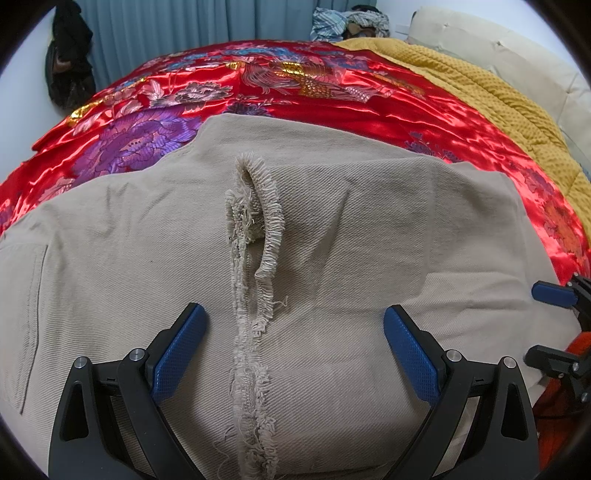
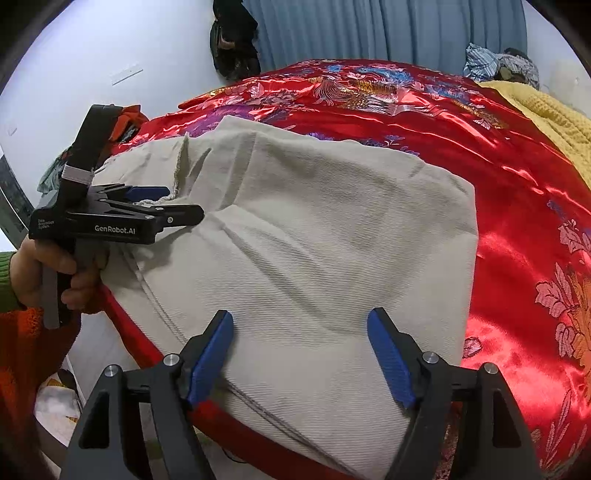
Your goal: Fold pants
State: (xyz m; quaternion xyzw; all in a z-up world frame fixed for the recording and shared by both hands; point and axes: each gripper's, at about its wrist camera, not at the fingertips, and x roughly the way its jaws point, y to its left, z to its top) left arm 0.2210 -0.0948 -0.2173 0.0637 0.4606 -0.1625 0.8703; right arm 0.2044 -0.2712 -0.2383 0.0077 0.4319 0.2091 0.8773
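Beige pants (image 1: 332,229) lie folded over on a red floral satin bedspread (image 1: 332,107). Frayed leg hems (image 1: 255,221) run down the middle of the left wrist view. My left gripper (image 1: 295,339) is open, its blue pads on either side of the frayed hems, just above the cloth. My right gripper (image 2: 301,354) is open and empty over the near right part of the pants (image 2: 314,240), close to the bed edge. The left gripper also shows in the right wrist view (image 2: 184,203), held in a hand at the pants' left side. The right gripper's fingertips (image 1: 550,293) show at the right edge of the left wrist view.
A mustard knitted blanket (image 1: 480,85) and a cream headboard (image 1: 498,48) lie at the far right. Clothes (image 1: 347,22) are piled at the far end. Blue curtains (image 1: 192,33) and a dark hanging bag (image 1: 68,62) stand behind. The bed's near edge (image 2: 236,424) drops to the floor.
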